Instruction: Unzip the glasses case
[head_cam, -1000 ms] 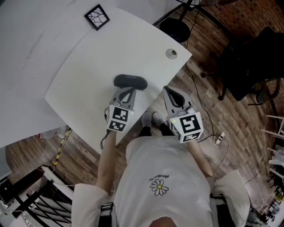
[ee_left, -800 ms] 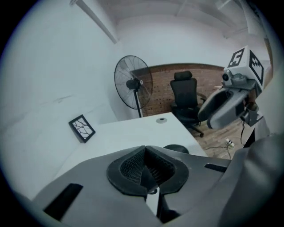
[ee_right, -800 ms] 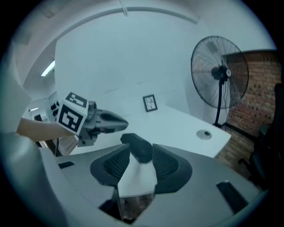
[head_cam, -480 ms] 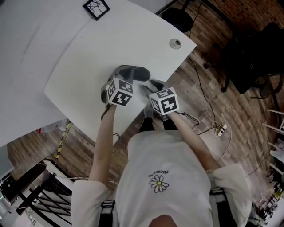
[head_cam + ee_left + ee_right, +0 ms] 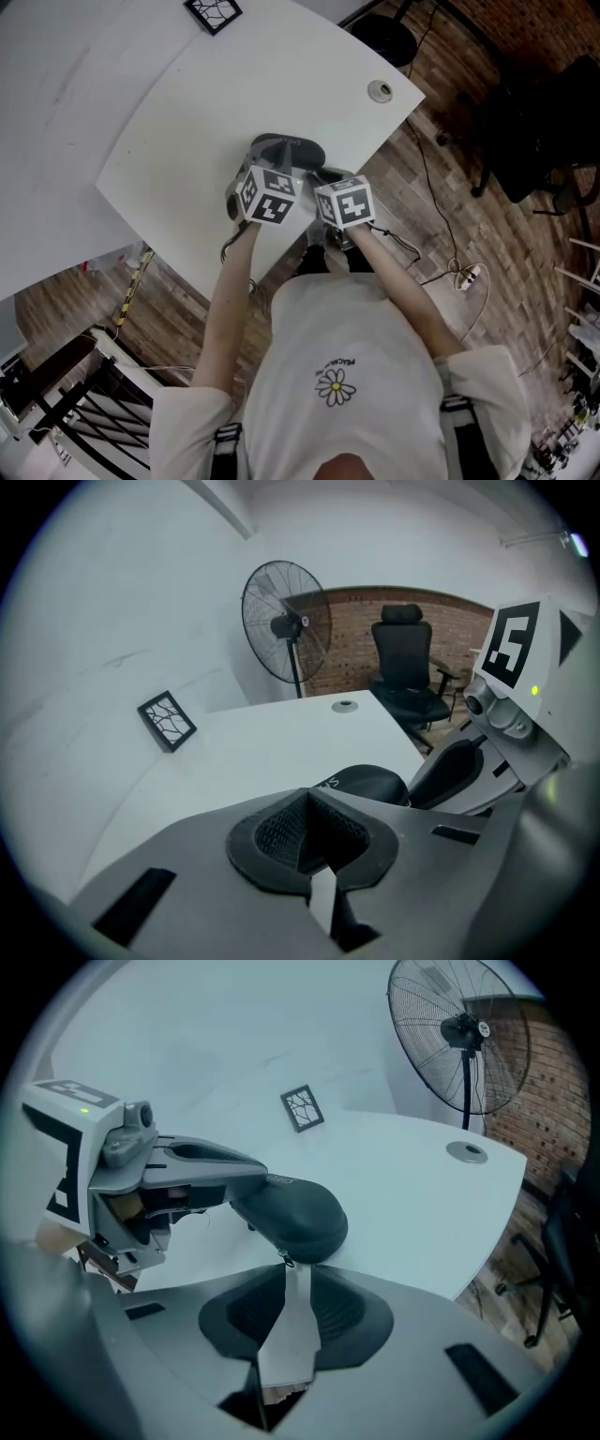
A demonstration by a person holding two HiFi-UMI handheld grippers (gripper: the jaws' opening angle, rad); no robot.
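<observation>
A dark oval glasses case (image 5: 292, 146) lies on the white table (image 5: 178, 112) near its front edge. My left gripper (image 5: 266, 161) is at the case's left end. In the left gripper view its jaws (image 5: 306, 795) meet at the tips with nothing between them, and the case (image 5: 371, 784) shows just past them. My right gripper (image 5: 321, 175) is at the case's right end. Its jaws (image 5: 292, 1275) have just been closing to a narrow gap. The small zipper pull (image 5: 284, 1260) hangs at the mouth of that gap, and bare table shows between the pads.
A black framed tile (image 5: 212, 11) lies at the table's far side and a round cable grommet (image 5: 380, 91) sits near the right corner. Beyond the table stand a pedestal fan (image 5: 281, 625) and an office chair (image 5: 405, 667). The table's front edge runs just below the grippers.
Both grippers have closed in on the case. The right one came down from beside the table edge to the case's right end, and the left one moved forward onto its left end.
</observation>
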